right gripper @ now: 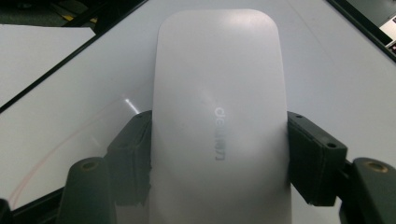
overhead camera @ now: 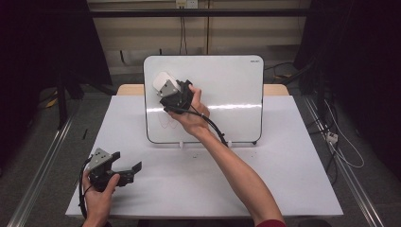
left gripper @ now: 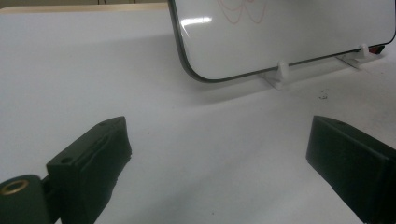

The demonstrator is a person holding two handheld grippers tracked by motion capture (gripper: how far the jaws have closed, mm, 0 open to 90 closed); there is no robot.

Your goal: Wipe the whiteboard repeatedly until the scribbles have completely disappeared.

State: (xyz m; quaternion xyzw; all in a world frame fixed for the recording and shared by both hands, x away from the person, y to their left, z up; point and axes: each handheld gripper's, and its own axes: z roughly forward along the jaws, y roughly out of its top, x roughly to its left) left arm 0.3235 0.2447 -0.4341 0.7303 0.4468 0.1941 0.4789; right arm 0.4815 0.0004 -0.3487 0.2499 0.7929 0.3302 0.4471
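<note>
A white whiteboard (overhead camera: pixel 227 94) stands upright on small feet at the back of the white table (overhead camera: pixel 265 179). My right gripper (overhead camera: pixel 166 89) is raised at the board's upper left, shut on a white eraser (overhead camera: pixel 162 81). In the right gripper view the black jaws press both sides of the eraser (right gripper: pixel 219 70), whose face lies against the whiteboard (right gripper: pixel 327 56). Faint red marks (overhead camera: pixel 168 122) show on the board below it. My left gripper (overhead camera: pixel 128 163) rests low at the table's front left, open with nothing between its jaws; the left gripper view has it (left gripper: pixel 219 154) facing the board's lower corner (left gripper: pixel 196 70).
The board's white feet (overhead camera: pixel 180 143) stand mid-table, with small dark specks (left gripper: pixel 322 96) beside them. A cable (overhead camera: pixel 215 130) trails from the right gripper along the forearm. Metal rails and floor cables (overhead camera: pixel 340 142) flank the table.
</note>
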